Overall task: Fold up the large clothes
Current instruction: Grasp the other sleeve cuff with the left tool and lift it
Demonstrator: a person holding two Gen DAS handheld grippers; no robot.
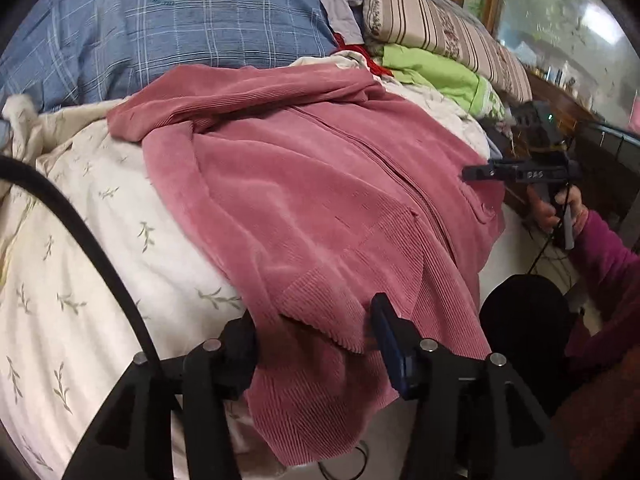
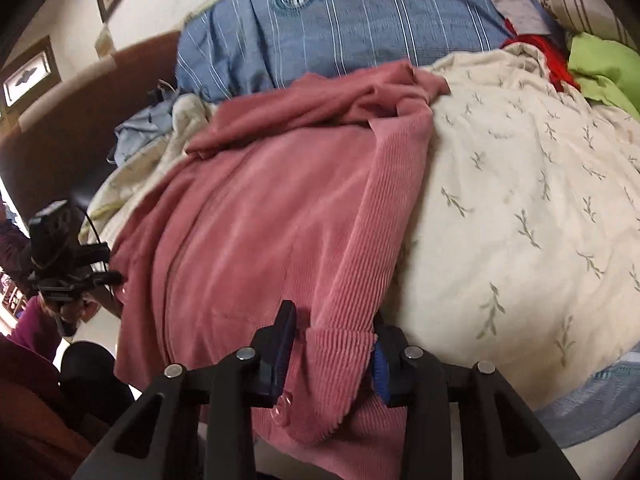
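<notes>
A large pink corduroy jacket [image 1: 304, 184] [image 2: 248, 208] lies spread on the bed, its zip running down the middle and one sleeve folded across the top. Its ribbed hem hangs over the near bed edge. My left gripper [image 1: 312, 336] straddles the hem's left part; cloth lies between the fingers and the right pad [image 1: 386, 340] shows clear of it. My right gripper [image 2: 334, 340] holds a bunched fold of the ribbed hem at the jacket's right corner. Each gripper also shows in the other view, at the jacket's side edges: right gripper [image 1: 470, 172], left gripper [image 2: 116, 278].
A cream leaf-print bedcover [image 1: 120, 240] [image 2: 520, 184] lies under the jacket. Behind it sit a blue plaid quilt [image 1: 200, 32], a striped pillow [image 1: 432, 28] and green cloth [image 1: 432, 72]. A hand [image 1: 552, 208] in a purple sleeve [image 1: 608, 264] holds the right gripper. A black cable [image 1: 60, 208] crosses at left.
</notes>
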